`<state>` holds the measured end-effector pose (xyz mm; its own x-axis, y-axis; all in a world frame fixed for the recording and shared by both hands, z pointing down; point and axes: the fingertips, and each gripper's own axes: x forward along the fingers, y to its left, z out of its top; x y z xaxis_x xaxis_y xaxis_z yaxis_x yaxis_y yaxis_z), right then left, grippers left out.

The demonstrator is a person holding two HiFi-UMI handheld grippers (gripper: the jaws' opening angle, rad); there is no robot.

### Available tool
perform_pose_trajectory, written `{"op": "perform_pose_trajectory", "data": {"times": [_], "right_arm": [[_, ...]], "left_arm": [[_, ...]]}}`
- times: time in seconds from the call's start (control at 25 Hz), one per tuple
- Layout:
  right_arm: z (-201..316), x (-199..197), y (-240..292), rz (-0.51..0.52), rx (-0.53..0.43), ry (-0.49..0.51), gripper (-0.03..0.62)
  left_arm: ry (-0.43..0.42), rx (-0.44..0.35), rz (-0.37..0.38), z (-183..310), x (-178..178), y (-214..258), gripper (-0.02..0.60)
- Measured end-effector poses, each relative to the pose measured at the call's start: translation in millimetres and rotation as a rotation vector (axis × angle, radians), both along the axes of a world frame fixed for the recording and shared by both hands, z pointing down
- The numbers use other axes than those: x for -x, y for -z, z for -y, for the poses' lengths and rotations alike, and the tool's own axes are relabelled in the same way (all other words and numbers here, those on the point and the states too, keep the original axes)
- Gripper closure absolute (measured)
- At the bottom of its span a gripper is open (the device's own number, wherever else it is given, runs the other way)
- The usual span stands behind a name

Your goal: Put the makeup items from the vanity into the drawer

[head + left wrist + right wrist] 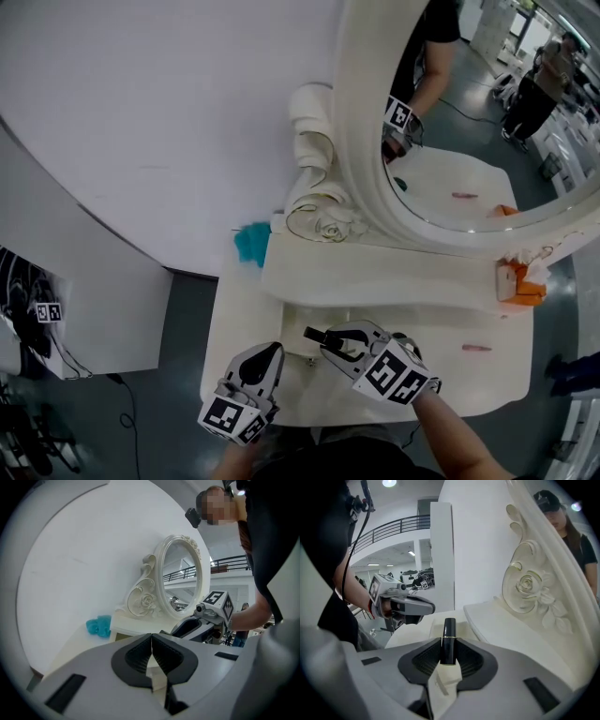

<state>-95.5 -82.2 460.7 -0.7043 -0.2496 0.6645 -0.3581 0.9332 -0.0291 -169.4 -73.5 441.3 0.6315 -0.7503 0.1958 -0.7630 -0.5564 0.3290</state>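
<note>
Black lipstick (449,634) stood upright, clamped between the right gripper's (448,643) jaws, its cap poking past their tips, above the cream vanity top (487,384), left gripper (152,641) nearby, jaws pressed together, empty

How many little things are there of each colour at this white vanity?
Black: 1, shiny black lipstick tube
Teal: 1, lumpy teal object
Pink: 1, slim pink stick
Orange: 1, blocky orange item
Total: 4
</note>
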Motion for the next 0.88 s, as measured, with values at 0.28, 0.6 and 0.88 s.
{"op": "perform_pose_trajectory", "data": {"times": [0.28, 0.6, 0.88], "right_arm": [[10, 24, -22, -0.102, 0.067, 0.046, 0.484], [12, 34, -54, -0.33, 0.128, 0.109, 0.484], [10, 43, -72, -0.464, 0.182, 0.188, 0.484]], "left_arm": [[0.055, 0.007, 0.006, 10, 27, -6, 0.566], [0.072, 0.026, 0.009, 23, 39, -20, 0.566], [0.081, 0.04, 0.0, 30, 45, -27, 0.566]]}}
